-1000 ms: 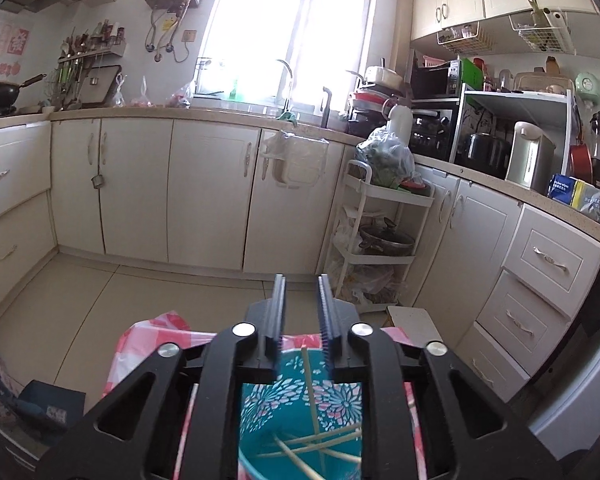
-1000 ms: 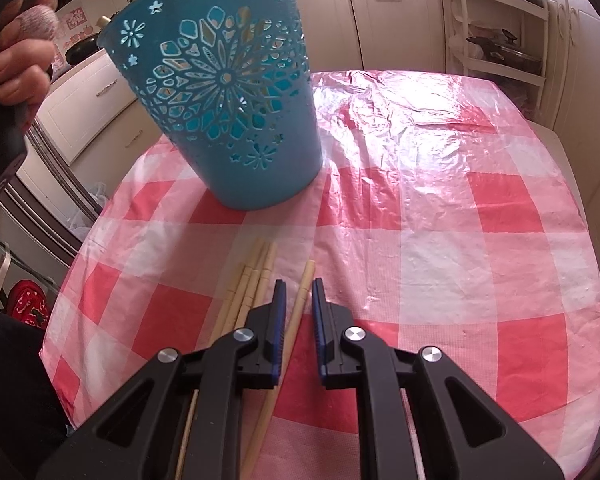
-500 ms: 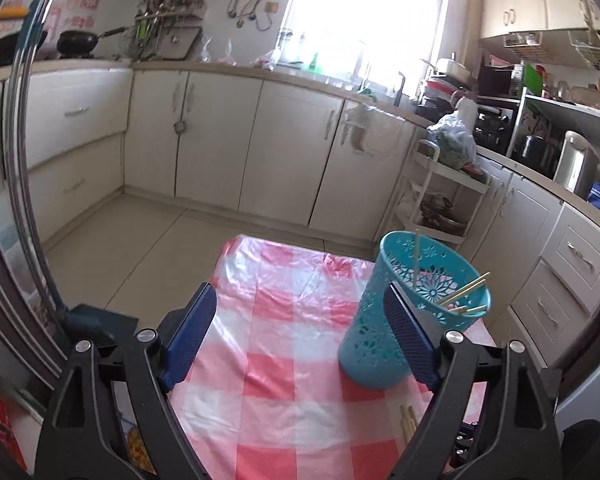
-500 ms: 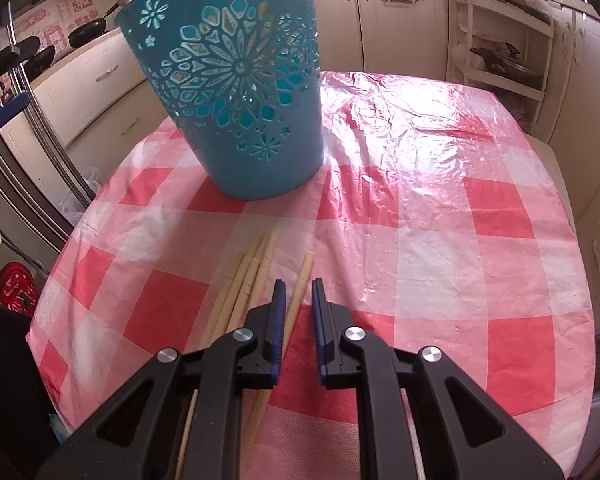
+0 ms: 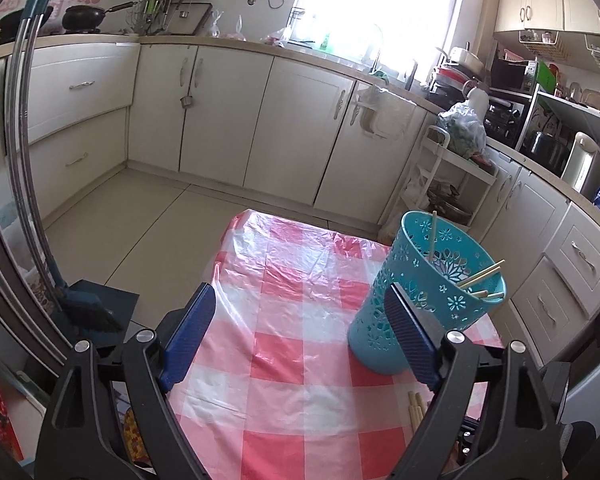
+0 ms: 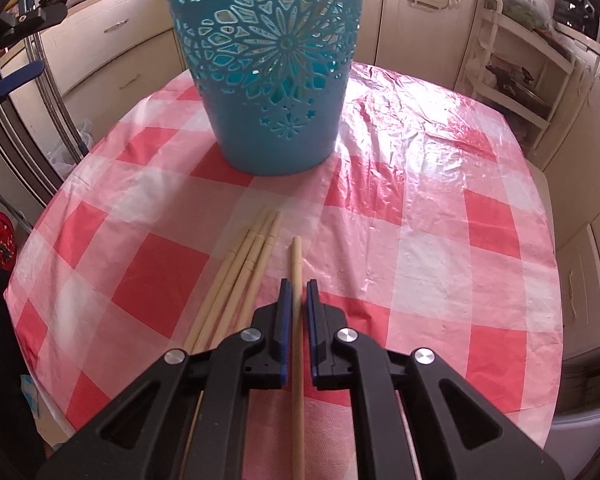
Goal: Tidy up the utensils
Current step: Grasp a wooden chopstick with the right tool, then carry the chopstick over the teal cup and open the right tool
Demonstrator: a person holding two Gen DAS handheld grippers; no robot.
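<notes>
Bamboo chopstick [image 6: 297, 272] sits pinched in my right gripper [image 6: 296, 286]; my left gripper [image 5: 300, 312] is spread wide, empty, beside the teal basket [image 5: 428, 292].

My fingers [image 6: 285, 312]: matt black plastic, ribbed blue pads. Chopstick [image 6: 297, 344] between them: pale, smooth wood or bamboo. Basket [image 6: 268, 60]: teal pierced plastic, slight sheen. Table cover [image 6: 420, 208]: glossy, wrinkled red-checked plastic film. Cabinets [image 5: 220, 112]: smooth cream, metal handles.

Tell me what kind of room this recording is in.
A home kitchen, most likely: cream base cabinets under a long countertop, a black wok beside a rack of hanging utensils, and a sink tap under the window.
</notes>
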